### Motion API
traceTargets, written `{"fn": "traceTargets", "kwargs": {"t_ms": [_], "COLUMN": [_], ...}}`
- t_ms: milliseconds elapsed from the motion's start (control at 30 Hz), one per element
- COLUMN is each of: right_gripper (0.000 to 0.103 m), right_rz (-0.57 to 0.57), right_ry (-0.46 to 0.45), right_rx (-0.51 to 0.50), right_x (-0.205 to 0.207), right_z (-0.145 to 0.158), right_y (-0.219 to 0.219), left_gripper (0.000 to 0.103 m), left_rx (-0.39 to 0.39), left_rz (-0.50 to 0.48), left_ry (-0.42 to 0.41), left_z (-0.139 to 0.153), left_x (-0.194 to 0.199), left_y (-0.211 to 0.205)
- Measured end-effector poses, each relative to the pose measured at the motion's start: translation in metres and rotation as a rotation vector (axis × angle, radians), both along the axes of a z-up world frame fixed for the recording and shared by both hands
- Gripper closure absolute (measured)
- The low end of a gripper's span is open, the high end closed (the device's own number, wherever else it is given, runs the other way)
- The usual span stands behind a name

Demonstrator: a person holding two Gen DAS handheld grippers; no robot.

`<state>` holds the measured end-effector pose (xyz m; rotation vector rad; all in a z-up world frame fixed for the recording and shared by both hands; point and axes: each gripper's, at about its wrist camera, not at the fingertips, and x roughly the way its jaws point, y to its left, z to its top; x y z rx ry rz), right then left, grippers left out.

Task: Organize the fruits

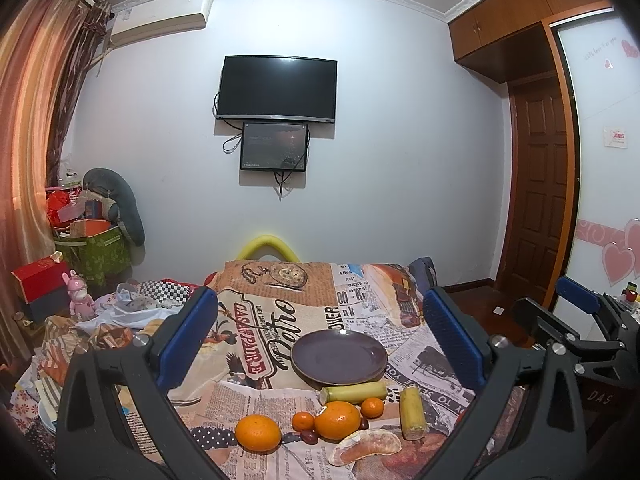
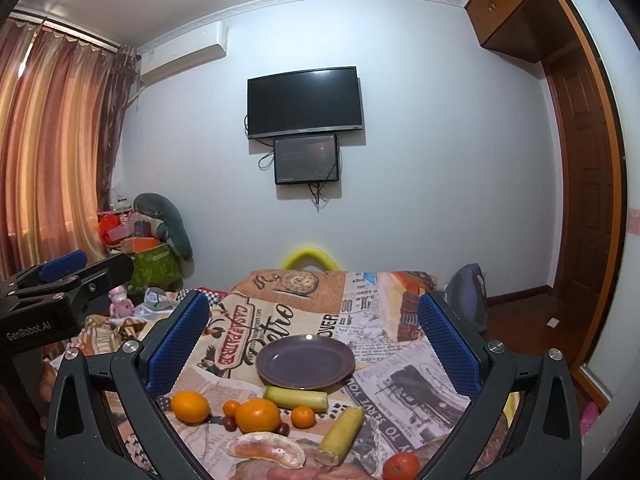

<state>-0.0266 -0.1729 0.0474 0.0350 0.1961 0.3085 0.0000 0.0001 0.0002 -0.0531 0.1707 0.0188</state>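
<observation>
An empty purple plate [image 1: 339,356] [image 2: 306,362] sits on the printed cloth. In front of it lie two oranges [image 1: 257,432] [image 1: 337,420], two small tangerines [image 1: 303,421] [image 1: 372,407], two yellow-green stalk pieces [image 1: 354,393] [image 1: 413,412], a peeled citrus segment [image 1: 366,446] and dark red dates [image 1: 308,436]. The right wrist view adds a red-orange fruit [image 2: 401,466] at the near right. My left gripper [image 1: 320,300] [image 2: 72,272] is open above the near side of the fruit. My right gripper [image 2: 312,300] [image 1: 556,304] is open too, beside it on the right. Neither holds anything.
The newspaper-print cloth [image 1: 280,312] covers the surface, with crumpled cloths and a pink toy [image 1: 80,296] on its left. Boxes and a green bag [image 1: 96,252] stand further left. A yellow foam loop [image 1: 268,246] and a backpack [image 2: 468,296] lie beyond the far edge.
</observation>
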Motion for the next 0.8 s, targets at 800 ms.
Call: {"fn": "traceTargets", "kwargs": {"t_ms": [800], "right_gripper": [0.000], "right_rz": [-0.001], "right_ry": [0.020], "right_rx": [-0.002], "right_x": [0.0037], "right_z": [-0.0023], "right_y": [-0.0004], "left_gripper": [0.000], "left_rx": [0.001], "left_rz": [0.000], "left_ry": [0.023], "left_z": [-0.0086], "left_x": [0.0085], "left_y": [0.0036]}}
